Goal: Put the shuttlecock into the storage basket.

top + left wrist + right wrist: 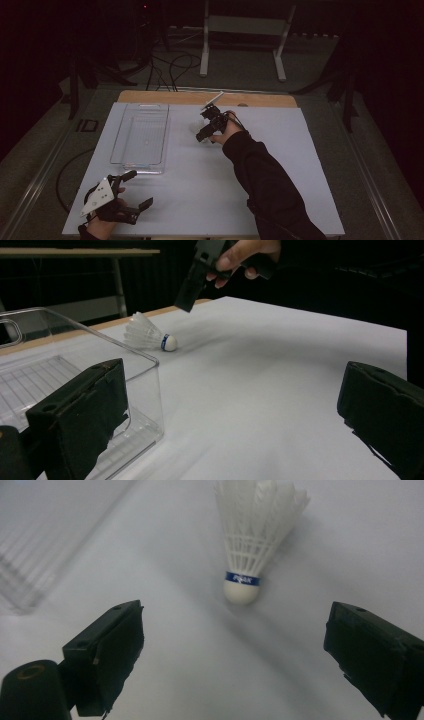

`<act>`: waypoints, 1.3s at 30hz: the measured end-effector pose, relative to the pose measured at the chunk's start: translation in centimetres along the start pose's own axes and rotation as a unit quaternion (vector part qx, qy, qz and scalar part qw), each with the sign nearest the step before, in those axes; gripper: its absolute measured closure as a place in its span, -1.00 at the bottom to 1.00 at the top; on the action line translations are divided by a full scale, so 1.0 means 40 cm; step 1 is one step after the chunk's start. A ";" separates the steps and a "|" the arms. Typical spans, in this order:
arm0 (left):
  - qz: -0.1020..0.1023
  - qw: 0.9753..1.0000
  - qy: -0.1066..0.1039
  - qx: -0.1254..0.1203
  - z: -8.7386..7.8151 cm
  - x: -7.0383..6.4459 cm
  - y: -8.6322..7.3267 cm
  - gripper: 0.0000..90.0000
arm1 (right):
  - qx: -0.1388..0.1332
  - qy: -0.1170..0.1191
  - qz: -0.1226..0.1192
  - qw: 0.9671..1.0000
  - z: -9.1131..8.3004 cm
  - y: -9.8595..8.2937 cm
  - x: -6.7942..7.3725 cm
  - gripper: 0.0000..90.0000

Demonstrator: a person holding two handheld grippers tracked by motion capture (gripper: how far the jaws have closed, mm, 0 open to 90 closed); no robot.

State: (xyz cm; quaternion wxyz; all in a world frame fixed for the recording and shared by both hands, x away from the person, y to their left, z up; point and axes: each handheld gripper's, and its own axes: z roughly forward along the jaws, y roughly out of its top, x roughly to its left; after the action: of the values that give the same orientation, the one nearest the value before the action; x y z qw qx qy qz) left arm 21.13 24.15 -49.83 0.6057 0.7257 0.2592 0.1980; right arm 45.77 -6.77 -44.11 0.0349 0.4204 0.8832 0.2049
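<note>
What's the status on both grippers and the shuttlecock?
Right gripper open, just short of shuttlecock lying on table. Left gripper open, idle beside clear bin. Path clear.

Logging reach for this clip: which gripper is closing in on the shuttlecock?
The right gripper: its open fingers frame the shuttlecock. The left gripper sits near the table's front edge.

In the high view the white feathered shuttlecock with the blue band [248,540] cannot be made out beside the right hand-held gripper [205,131]; in the right gripper view its feather tips are cut off by the top edge, and the lettering on the band is too small to read; the clear plastic rectangular tray [150,385] runs off the left gripper view's left edge, and is only a blur [30,555] in the right gripper view.
</note>
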 end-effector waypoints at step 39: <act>-0.001 1.000 -0.004 -0.002 -0.001 0.002 -0.002 -0.99 | 0.104 -0.041 0.048 0.993 0.151 0.063 -0.006 0.00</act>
State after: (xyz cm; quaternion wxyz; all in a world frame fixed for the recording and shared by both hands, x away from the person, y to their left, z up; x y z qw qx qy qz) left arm 21.14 24.24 -49.90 0.6087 0.7246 0.2576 0.1951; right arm 49.15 -3.52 -48.67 0.0173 0.4718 0.8763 0.0957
